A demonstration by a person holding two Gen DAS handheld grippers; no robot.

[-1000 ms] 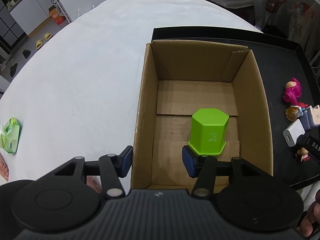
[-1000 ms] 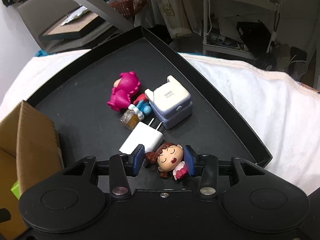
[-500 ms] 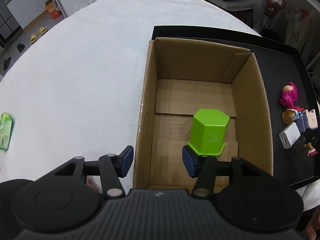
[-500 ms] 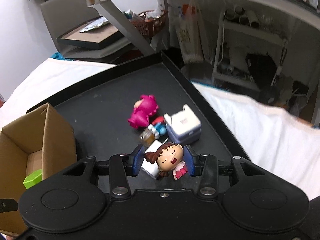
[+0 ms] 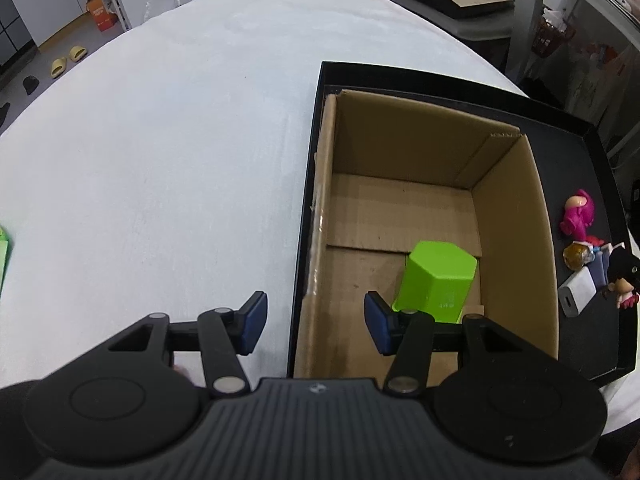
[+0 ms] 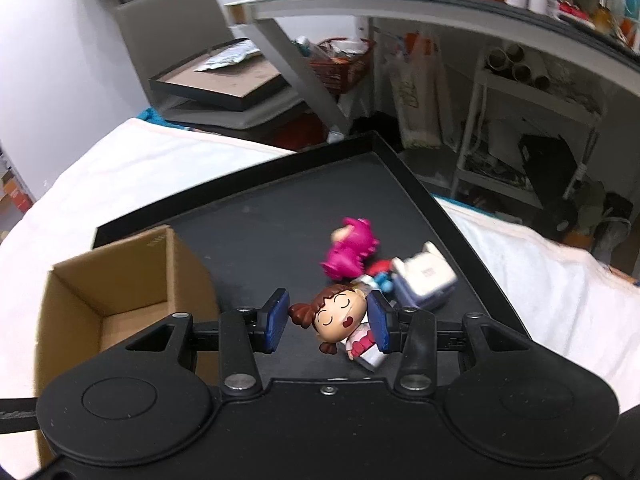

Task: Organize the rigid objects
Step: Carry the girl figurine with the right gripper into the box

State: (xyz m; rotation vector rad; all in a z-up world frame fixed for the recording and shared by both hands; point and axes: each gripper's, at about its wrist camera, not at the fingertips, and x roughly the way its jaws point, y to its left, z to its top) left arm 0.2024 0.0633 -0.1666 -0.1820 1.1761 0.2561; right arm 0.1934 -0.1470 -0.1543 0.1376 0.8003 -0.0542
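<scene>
One doll (image 6: pixel 340 322) sits clamped in the right gripper (image 6: pixel 329 326).

The left tongs (image 5: pixel 312 322) are held with the jaws spread wide, nothing between them, straddling the near left wall of the cardboard box (image 5: pixel 324 184). A green container (image 5: pixel 438 280) is seated inside the box, which is set in a black tray (image 5: pixel 560 118) on the white worktop (image 5: pixel 180 140).

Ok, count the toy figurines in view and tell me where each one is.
2 clear ones. The brown-haired girl figurine is gripped in the right claw, above the black tray. The pink figurine lies on that tray. A small red-and-blue piece beside it is too blurred to identify.
</scene>
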